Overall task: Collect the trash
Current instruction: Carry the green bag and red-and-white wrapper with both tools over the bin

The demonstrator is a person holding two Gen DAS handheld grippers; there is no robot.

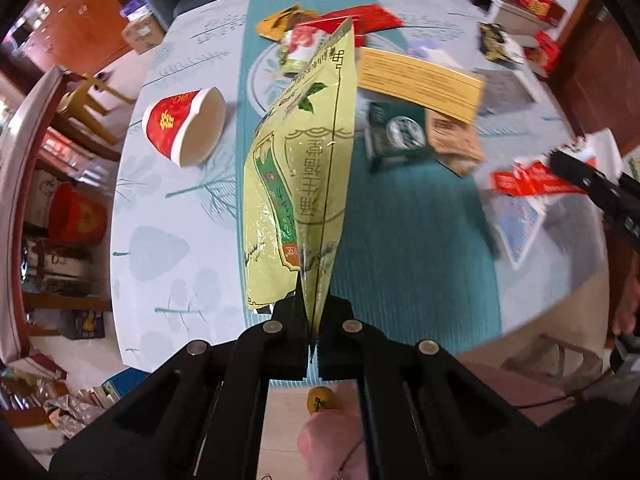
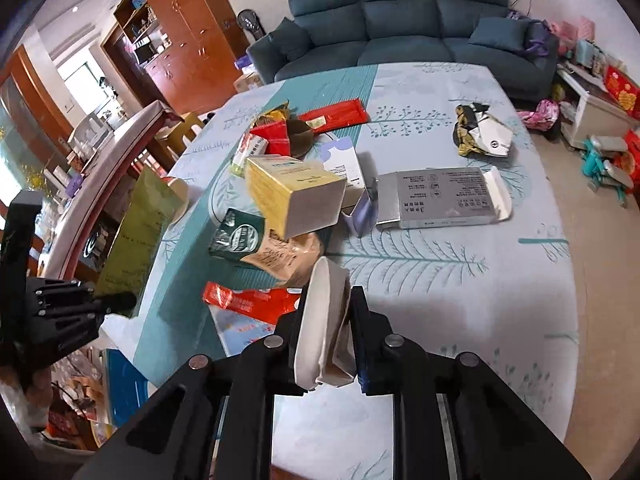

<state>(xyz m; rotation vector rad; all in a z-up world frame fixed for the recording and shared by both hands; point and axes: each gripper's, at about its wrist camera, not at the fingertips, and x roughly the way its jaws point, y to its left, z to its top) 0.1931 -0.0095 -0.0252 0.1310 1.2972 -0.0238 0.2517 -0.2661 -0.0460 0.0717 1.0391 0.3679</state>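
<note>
My left gripper (image 1: 314, 320) is shut on the bottom edge of a yellow-green tea bag (image 1: 304, 168) and holds it upright above the table; the bag also shows in the right wrist view (image 2: 136, 236). My right gripper (image 2: 326, 320) is shut on a crushed white paper cup (image 2: 324, 320), held above the table's near part. It shows at the right edge of the left wrist view (image 1: 576, 172), over a red wrapper (image 1: 528, 184). A red paper cup (image 1: 184, 126) lies on its side on the table.
The table (image 2: 460, 300) has a light blue leaf cloth. On it lie a yellow box (image 2: 296, 192), a grey flat box (image 2: 440, 200), a dark green packet (image 2: 236, 236), a brown pouch (image 2: 288, 256), red wrappers (image 2: 336, 114) and a black-gold wrapper (image 2: 480, 132). A blue sofa (image 2: 400, 28) stands behind.
</note>
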